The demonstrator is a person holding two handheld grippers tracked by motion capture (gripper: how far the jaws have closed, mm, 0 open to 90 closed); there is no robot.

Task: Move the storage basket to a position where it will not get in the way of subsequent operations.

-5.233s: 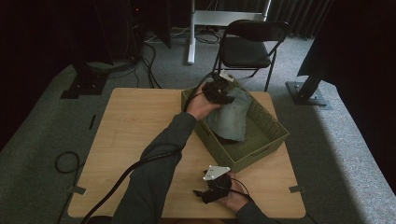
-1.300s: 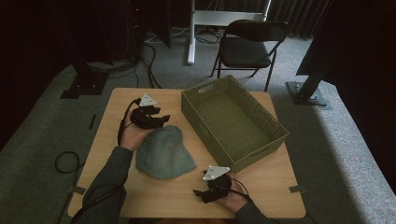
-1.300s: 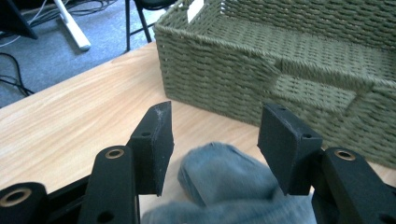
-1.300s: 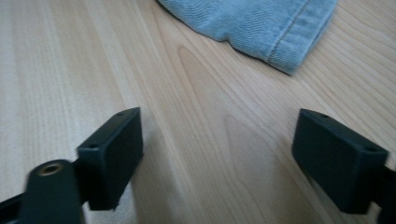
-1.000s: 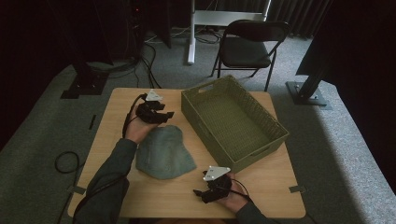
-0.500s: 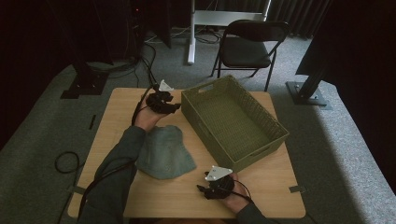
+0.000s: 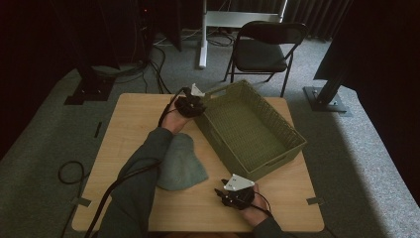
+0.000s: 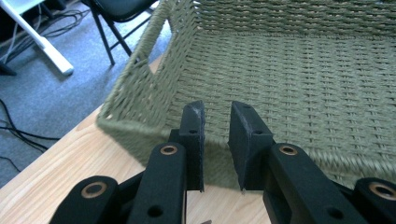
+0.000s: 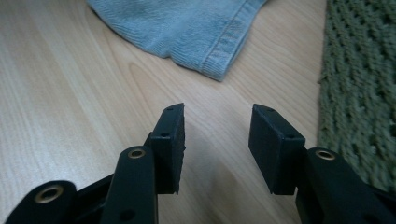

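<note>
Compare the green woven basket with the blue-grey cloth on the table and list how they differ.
The basket is stiff, woven and olive green with upright walls; the cloth is soft, blue-grey and lies flat in a heap. The basket stands empty toward the table's right and far side; the cloth lies left of it, nearer the person. Both rest on the wooden table, and neither is gripped.

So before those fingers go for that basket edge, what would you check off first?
1. Basket empty inside: ok.
2. Left gripper lined up with the basket's near rim: ok; its fingers have just been closing, with nothing between them.
3. Left fingers actually pinching the rim: not ok, a gap shows.
4. Right gripper free: ok; fingers apart over bare table, also just closing.
5. Blue-grey cloth out of the basket, flat on the table: ok.
</note>
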